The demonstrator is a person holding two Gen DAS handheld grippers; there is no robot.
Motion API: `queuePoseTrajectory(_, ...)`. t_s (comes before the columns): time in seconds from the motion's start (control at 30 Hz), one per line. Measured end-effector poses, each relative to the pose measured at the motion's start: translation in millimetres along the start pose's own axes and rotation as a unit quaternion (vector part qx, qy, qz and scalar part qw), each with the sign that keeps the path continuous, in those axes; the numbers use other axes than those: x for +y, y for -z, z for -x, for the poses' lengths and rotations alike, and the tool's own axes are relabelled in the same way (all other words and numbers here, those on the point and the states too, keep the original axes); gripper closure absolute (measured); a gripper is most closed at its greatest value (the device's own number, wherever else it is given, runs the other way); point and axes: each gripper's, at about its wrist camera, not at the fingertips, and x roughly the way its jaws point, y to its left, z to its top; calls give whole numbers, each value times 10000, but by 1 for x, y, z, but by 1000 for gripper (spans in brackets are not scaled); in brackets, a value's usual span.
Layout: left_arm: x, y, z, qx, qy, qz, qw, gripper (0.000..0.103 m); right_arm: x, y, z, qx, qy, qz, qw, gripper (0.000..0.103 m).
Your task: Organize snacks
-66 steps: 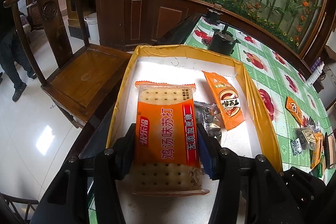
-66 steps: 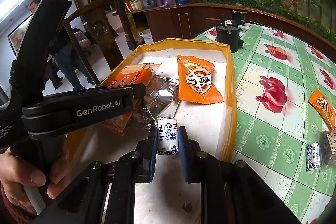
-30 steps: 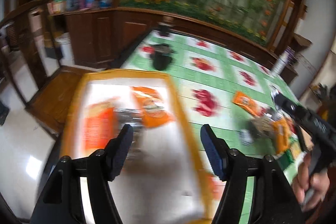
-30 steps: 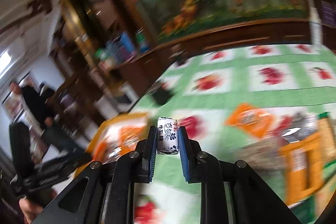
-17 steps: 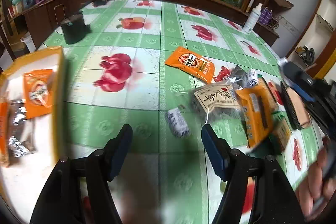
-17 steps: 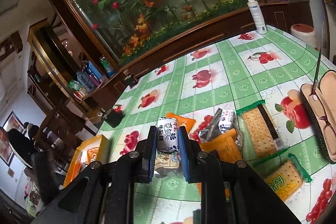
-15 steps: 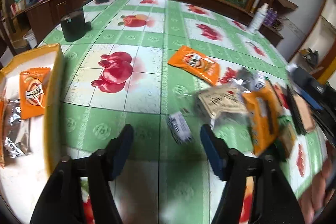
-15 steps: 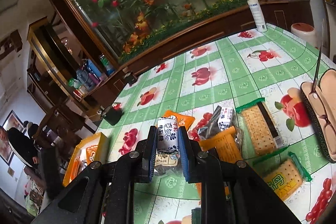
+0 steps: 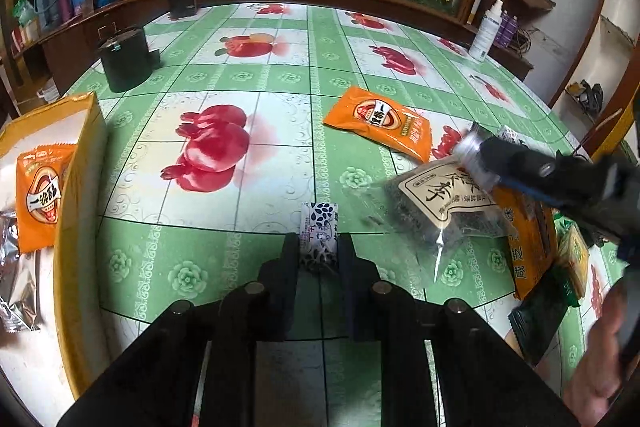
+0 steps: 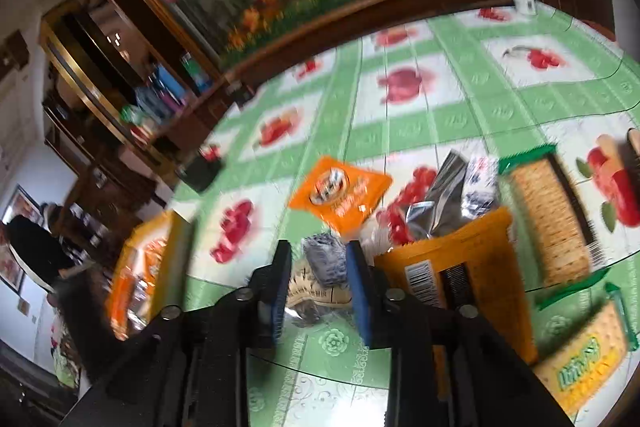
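The yellow tray (image 9: 80,163) at the surface's (image 9: 280,91) left edge holds crackers and orange packets. Since half a second ago the left gripper (image 9: 319,251) has closed on the small candy (image 9: 319,227) right of the tray. The right gripper (image 10: 319,267) has parted; its candy (image 10: 324,263) sits loose between the jaws, seemingly released above the snack pile.

I see a green tablecloth (image 9: 224,95) with red fruit prints, a black pot (image 9: 123,61) on its far left part, and a white spray bottle (image 9: 486,31) at the far right edge.
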Motion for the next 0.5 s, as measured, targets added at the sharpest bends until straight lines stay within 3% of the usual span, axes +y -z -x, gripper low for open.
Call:
queuePoseTrajectory(0.1,3,-2,1,-37,-22,14,10000,85,14,3,-12,132,444,466,9978,53)
queuePoseTrajectory(0.23,6,-3,0,-19,-12,99,9999,85,21,4,-20,167,574,661,9960,53)
queuePoseTrajectory(0.3,5,-3,0,-12,-32,88,10000,85,22,7,-22,165,711,792,9942,46)
queuePoseTrajectory(0.5,7,-2,-1,-9,-23,140,9999,85,27,11,-22,91,852,1035,9909,46)
